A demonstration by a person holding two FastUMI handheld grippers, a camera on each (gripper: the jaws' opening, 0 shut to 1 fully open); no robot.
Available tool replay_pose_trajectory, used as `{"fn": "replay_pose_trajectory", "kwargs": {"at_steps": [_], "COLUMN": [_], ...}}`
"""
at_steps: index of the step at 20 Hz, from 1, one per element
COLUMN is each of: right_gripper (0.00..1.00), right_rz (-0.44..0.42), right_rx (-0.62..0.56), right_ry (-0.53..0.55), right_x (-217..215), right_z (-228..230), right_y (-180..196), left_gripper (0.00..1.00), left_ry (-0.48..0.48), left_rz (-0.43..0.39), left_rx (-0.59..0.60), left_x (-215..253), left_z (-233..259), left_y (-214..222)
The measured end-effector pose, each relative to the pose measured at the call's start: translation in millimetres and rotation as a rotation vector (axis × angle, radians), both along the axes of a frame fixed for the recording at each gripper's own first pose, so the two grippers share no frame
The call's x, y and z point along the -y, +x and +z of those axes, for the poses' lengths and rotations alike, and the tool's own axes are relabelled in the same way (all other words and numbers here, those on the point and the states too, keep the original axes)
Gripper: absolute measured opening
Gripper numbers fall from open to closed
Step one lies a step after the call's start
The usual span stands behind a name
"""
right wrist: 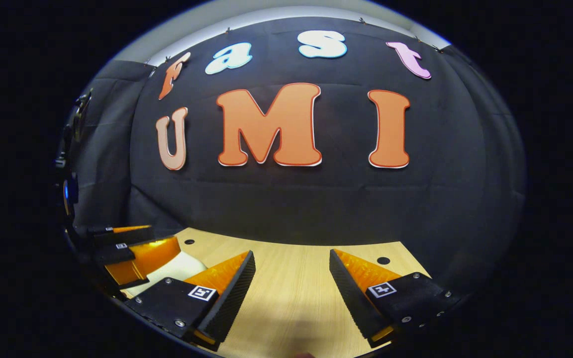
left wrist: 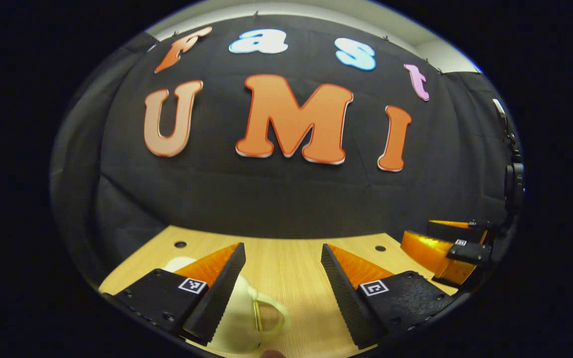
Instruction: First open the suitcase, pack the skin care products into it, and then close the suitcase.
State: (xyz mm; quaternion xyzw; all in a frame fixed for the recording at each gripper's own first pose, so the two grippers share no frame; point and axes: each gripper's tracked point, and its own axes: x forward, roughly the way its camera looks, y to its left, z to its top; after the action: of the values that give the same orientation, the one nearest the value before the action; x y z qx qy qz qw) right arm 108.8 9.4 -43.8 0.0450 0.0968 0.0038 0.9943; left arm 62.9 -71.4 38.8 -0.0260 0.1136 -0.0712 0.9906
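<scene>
Suitcase (left wrist: 239,318) under left gripper (left wrist: 282,258); jaws apart, bare table (left wrist: 291,268) ahead.

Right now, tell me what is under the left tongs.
Under the left tongs: the wooden table and a cream suitcase, handle showing; its left finger covers the rest.

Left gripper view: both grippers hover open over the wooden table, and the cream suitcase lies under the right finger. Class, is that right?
Not quite. In the left gripper view the cream suitcase lies under the left finger, not the right. Both grippers, left and right, do hover open over the wooden table.
</scene>
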Motion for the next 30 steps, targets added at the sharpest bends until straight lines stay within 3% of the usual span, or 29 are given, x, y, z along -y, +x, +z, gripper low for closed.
{"fn": "replay_pose_trajectory", "kwargs": {"at_steps": [3,9,15,16,18,19,21,22,25,30], "right_gripper": [0.95,0.95,0.95,0.95,0.95,0.95,0.95,0.95,0.96,0.96], "right_rz": [0.043,0.099,0.049,0.044,0.041,0.033,0.015,0.006,-0.033,-0.082], "right_rx": [0.041,0.073,0.128,0.135,0.139,0.134,0.141,0.139,0.146,0.164], "right_ry": [-0.018,-0.04,-0.085,-0.11,-0.136,-0.123,-0.084,-0.067,-0.063,-0.082], "right_x": [-8.7,-21.0,-24.7,-27.2,-32.2,-33.8,-34.4,-30.9,-14.3,24.8], "right_z": [7.2,16.5,42.2,45.4,48.8,49.6,55.7,58.5,62.8,61.0], "right_y": [-0.8,-3.0,-14.3,-16.1,-17.3,-19.3,-21.2,-22.7,-29.7,-49.9], "left_gripper": [0.96,0.96,0.96,0.92,0.96,0.92,0.96,1.0,0.95,0.92], "left_ry": [0.025,0.008,-0.006,-0.004,0.005,0.025,0.059,0.072,0.085,0.109], "left_rz": [0.03,0.078,0.016,0.006,-0.017,-0.031,-0.062,-0.076,-0.112,-0.086], "left_rx": [0.068,0.067,0.116,0.128,0.15,0.161,0.2,0.208,0.213,0.234], "left_x": [3.4,-2.4,-18.7,-21.1,-24.8,-24.1,-22.4,-19.7,-11.0,-8.2], "left_z": [21.4,29.6,50.9,55.4,61.0,61.7,68.0,68.1,63.1,66.1], "left_y": [-5.6,-23.1,-27.7,-25.4,-19.6,-18.8,-15.7,-14.2,-9.2,-10.0]}}
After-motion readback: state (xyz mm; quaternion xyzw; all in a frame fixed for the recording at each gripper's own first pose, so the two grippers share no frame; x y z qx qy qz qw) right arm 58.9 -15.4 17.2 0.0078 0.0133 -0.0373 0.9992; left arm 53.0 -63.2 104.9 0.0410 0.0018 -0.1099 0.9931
